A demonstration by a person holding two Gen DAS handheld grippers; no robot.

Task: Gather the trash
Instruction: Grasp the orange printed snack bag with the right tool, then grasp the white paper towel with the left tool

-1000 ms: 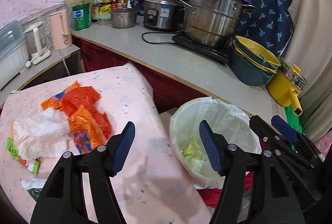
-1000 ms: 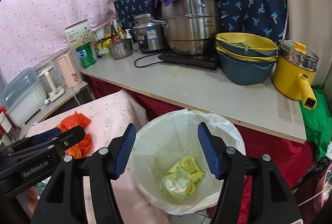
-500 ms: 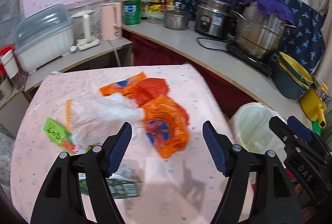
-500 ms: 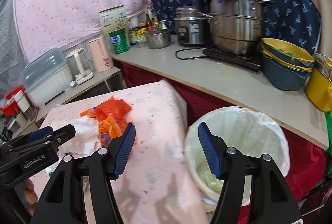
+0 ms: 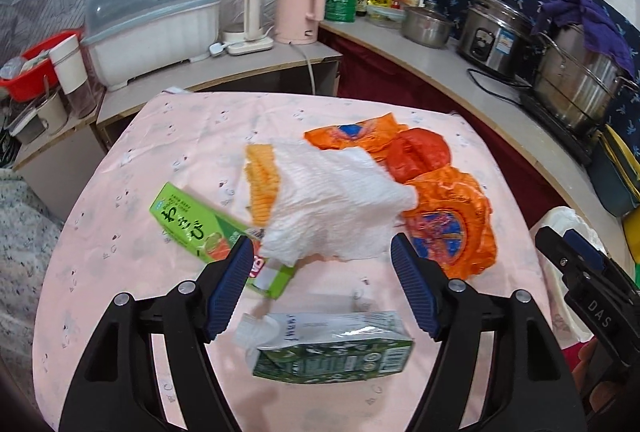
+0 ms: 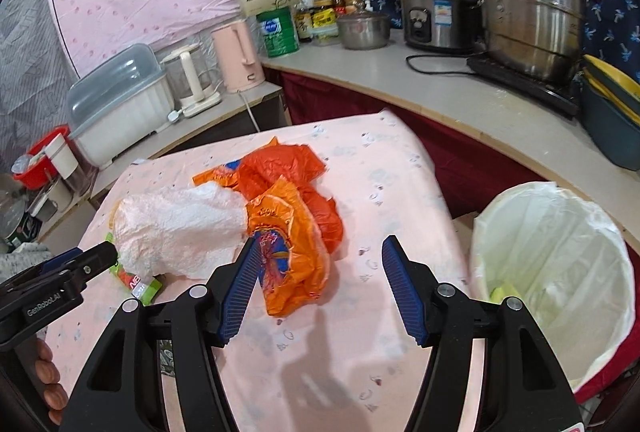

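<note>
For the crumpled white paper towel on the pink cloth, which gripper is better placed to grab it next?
Left. The left gripper is open with the paper towel just ahead between its fingers; the right gripper faces the orange wrapper instead.

White paper towel (image 5: 332,208) hides part of the green box (image 5: 200,228) and orange wrappers (image 5: 448,216)

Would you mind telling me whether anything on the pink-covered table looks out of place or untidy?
Yes: litter is strewn on the pink tablecloth: crumpled orange wrappers, a white paper towel, a bright green box and a flattened green carton, all lying outside the lined bin.
</note>
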